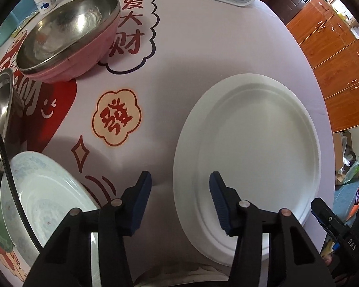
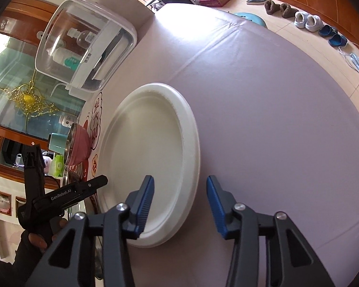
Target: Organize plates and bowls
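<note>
I see white plate (image 1: 249, 157) flat on table near far right edge. My left gripper (image 1: 180, 201) and right gripper (image 2: 180, 205) each straddle plate rim, jaws part open, not pinching yet. Thin rim may slip out, plate may slide off table. Under-rim hidden. Steel bowl in pink bowl (image 1: 69, 40) far left of plate.

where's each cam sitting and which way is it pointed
Left wrist: on the left gripper, aimed steeply down at the table; its fingers straddle the white plate rim; the right gripper's tip shows at right.
Right wrist: on the right gripper, angled down across the purple cloth; its fingers straddle the plate's opposite rim; a hand holds the left gripper.
Shared: plate, pink bowl.
</note>
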{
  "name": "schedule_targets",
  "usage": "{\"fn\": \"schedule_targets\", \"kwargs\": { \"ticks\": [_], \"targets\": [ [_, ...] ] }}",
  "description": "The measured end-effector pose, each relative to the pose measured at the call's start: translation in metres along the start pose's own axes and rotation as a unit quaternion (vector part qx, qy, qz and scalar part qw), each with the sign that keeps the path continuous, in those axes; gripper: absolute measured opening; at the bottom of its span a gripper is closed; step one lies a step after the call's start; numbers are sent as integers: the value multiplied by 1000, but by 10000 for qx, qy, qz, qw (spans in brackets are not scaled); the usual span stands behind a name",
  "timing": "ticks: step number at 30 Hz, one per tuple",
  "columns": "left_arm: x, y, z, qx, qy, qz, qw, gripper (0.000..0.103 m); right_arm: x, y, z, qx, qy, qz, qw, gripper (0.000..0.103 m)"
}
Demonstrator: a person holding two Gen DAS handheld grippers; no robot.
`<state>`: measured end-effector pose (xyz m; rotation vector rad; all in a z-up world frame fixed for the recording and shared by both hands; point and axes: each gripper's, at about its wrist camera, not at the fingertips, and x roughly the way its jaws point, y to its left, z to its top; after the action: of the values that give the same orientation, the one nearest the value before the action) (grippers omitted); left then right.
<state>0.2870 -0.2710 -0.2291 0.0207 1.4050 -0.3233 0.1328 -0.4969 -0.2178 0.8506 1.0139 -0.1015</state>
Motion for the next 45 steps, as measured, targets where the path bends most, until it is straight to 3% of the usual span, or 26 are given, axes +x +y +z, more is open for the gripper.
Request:
{"fn": "schedule_targets", "kwargs": {
  "ticks": [6, 9, 16, 23, 34, 45],
  "targets": [
    [-2, 3, 1, 6, -11, -99, 9999, 24, 3, 3, 2, -68, 8, -21, 10000, 37],
    [-2, -1, 3, 87, -4, -84, 9999, 21, 2, 1, 2, -75, 33, -51, 10000, 33],
    [-1, -3, 6, 191, -21, -86, 9998, 21, 5, -5, 2, 120, 21, -90, 9999, 16],
    [-8, -6, 3, 197, -156, -102, 9996, 20, -1, -3, 1, 74, -57, -103, 9999, 16],
    [-49, -4, -11, 278, -624, -416, 9968, 20, -33, 2, -2, -68, -416, 6, 9991, 16],
    [-89, -11, -30, 254, -932, -506, 9940, 20, -66, 15, -10, -226, -655, 132, 9975, 16]
  ]
}}
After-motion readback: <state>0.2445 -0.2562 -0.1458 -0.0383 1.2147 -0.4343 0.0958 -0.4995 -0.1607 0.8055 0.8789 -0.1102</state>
